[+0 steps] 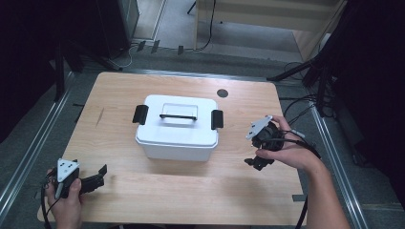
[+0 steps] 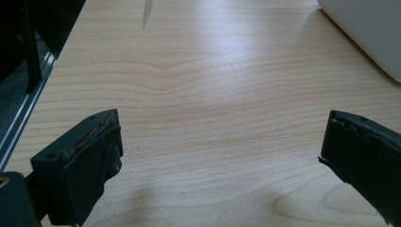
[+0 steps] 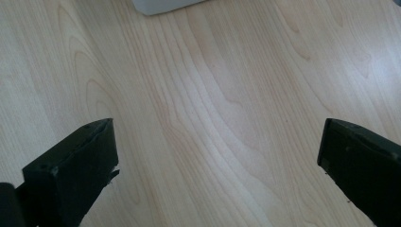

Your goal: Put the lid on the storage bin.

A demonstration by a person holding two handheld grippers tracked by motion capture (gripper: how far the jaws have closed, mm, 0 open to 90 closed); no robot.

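The left gripper (image 1: 98,175) rests low at the near left corner of the table (image 1: 143,200), jaws spread wide and empty, aimed to the right along the tabletop. This reads as a standby position, clear of the work. The white lidded box (image 1: 176,129) stands at the centre of the table, lid on, with a black latch (image 1: 140,114) at its left end, a black handle (image 1: 178,116) lying across the top, and a second black latch (image 1: 217,119) at its right end. The box lies well apart from the left gripper, forward and to its right. The right gripper (image 1: 255,162) hovers near the box's right end, tilted downward, jaws wide and empty; the right latch is probably its nearest target.
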